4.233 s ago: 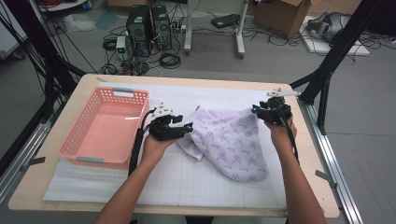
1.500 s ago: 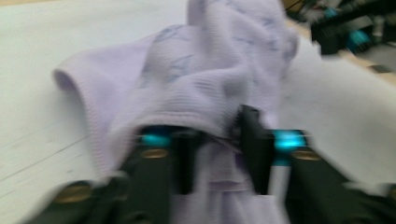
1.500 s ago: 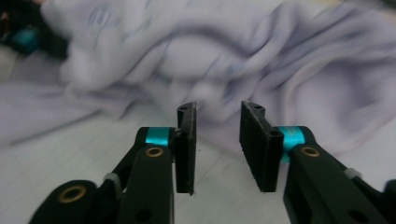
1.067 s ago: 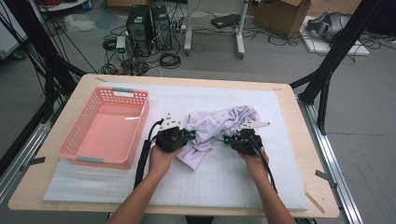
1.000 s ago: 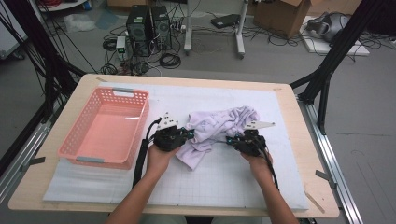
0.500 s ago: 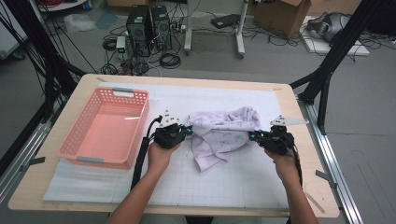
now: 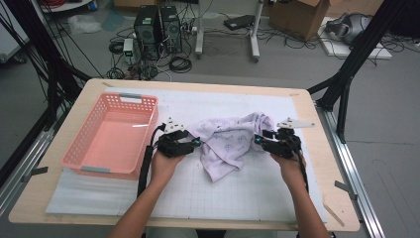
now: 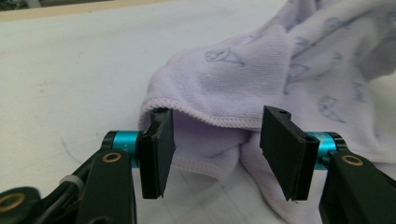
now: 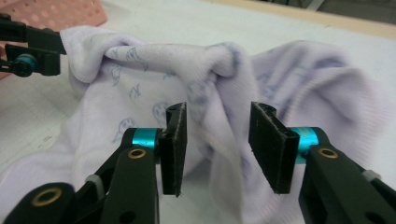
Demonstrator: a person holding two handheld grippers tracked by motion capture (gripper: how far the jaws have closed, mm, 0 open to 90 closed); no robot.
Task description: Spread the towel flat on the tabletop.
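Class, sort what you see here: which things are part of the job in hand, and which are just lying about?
Part of the job:
- lilac cloth, crumpled on the white mat
- left gripper, jaws just opened, cloth edge between them
- right gripper, jaws just opened at the cloth

Lying about:
- pink basket, empty, left of the cloth
- computer towers and cardboard box on the floor

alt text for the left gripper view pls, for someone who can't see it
The left gripper has its two black jaws standing open around the hemmed edge of a crumpled lilac towel with small printed figures, the pads not pressing on it. The towel lies on a white mat.
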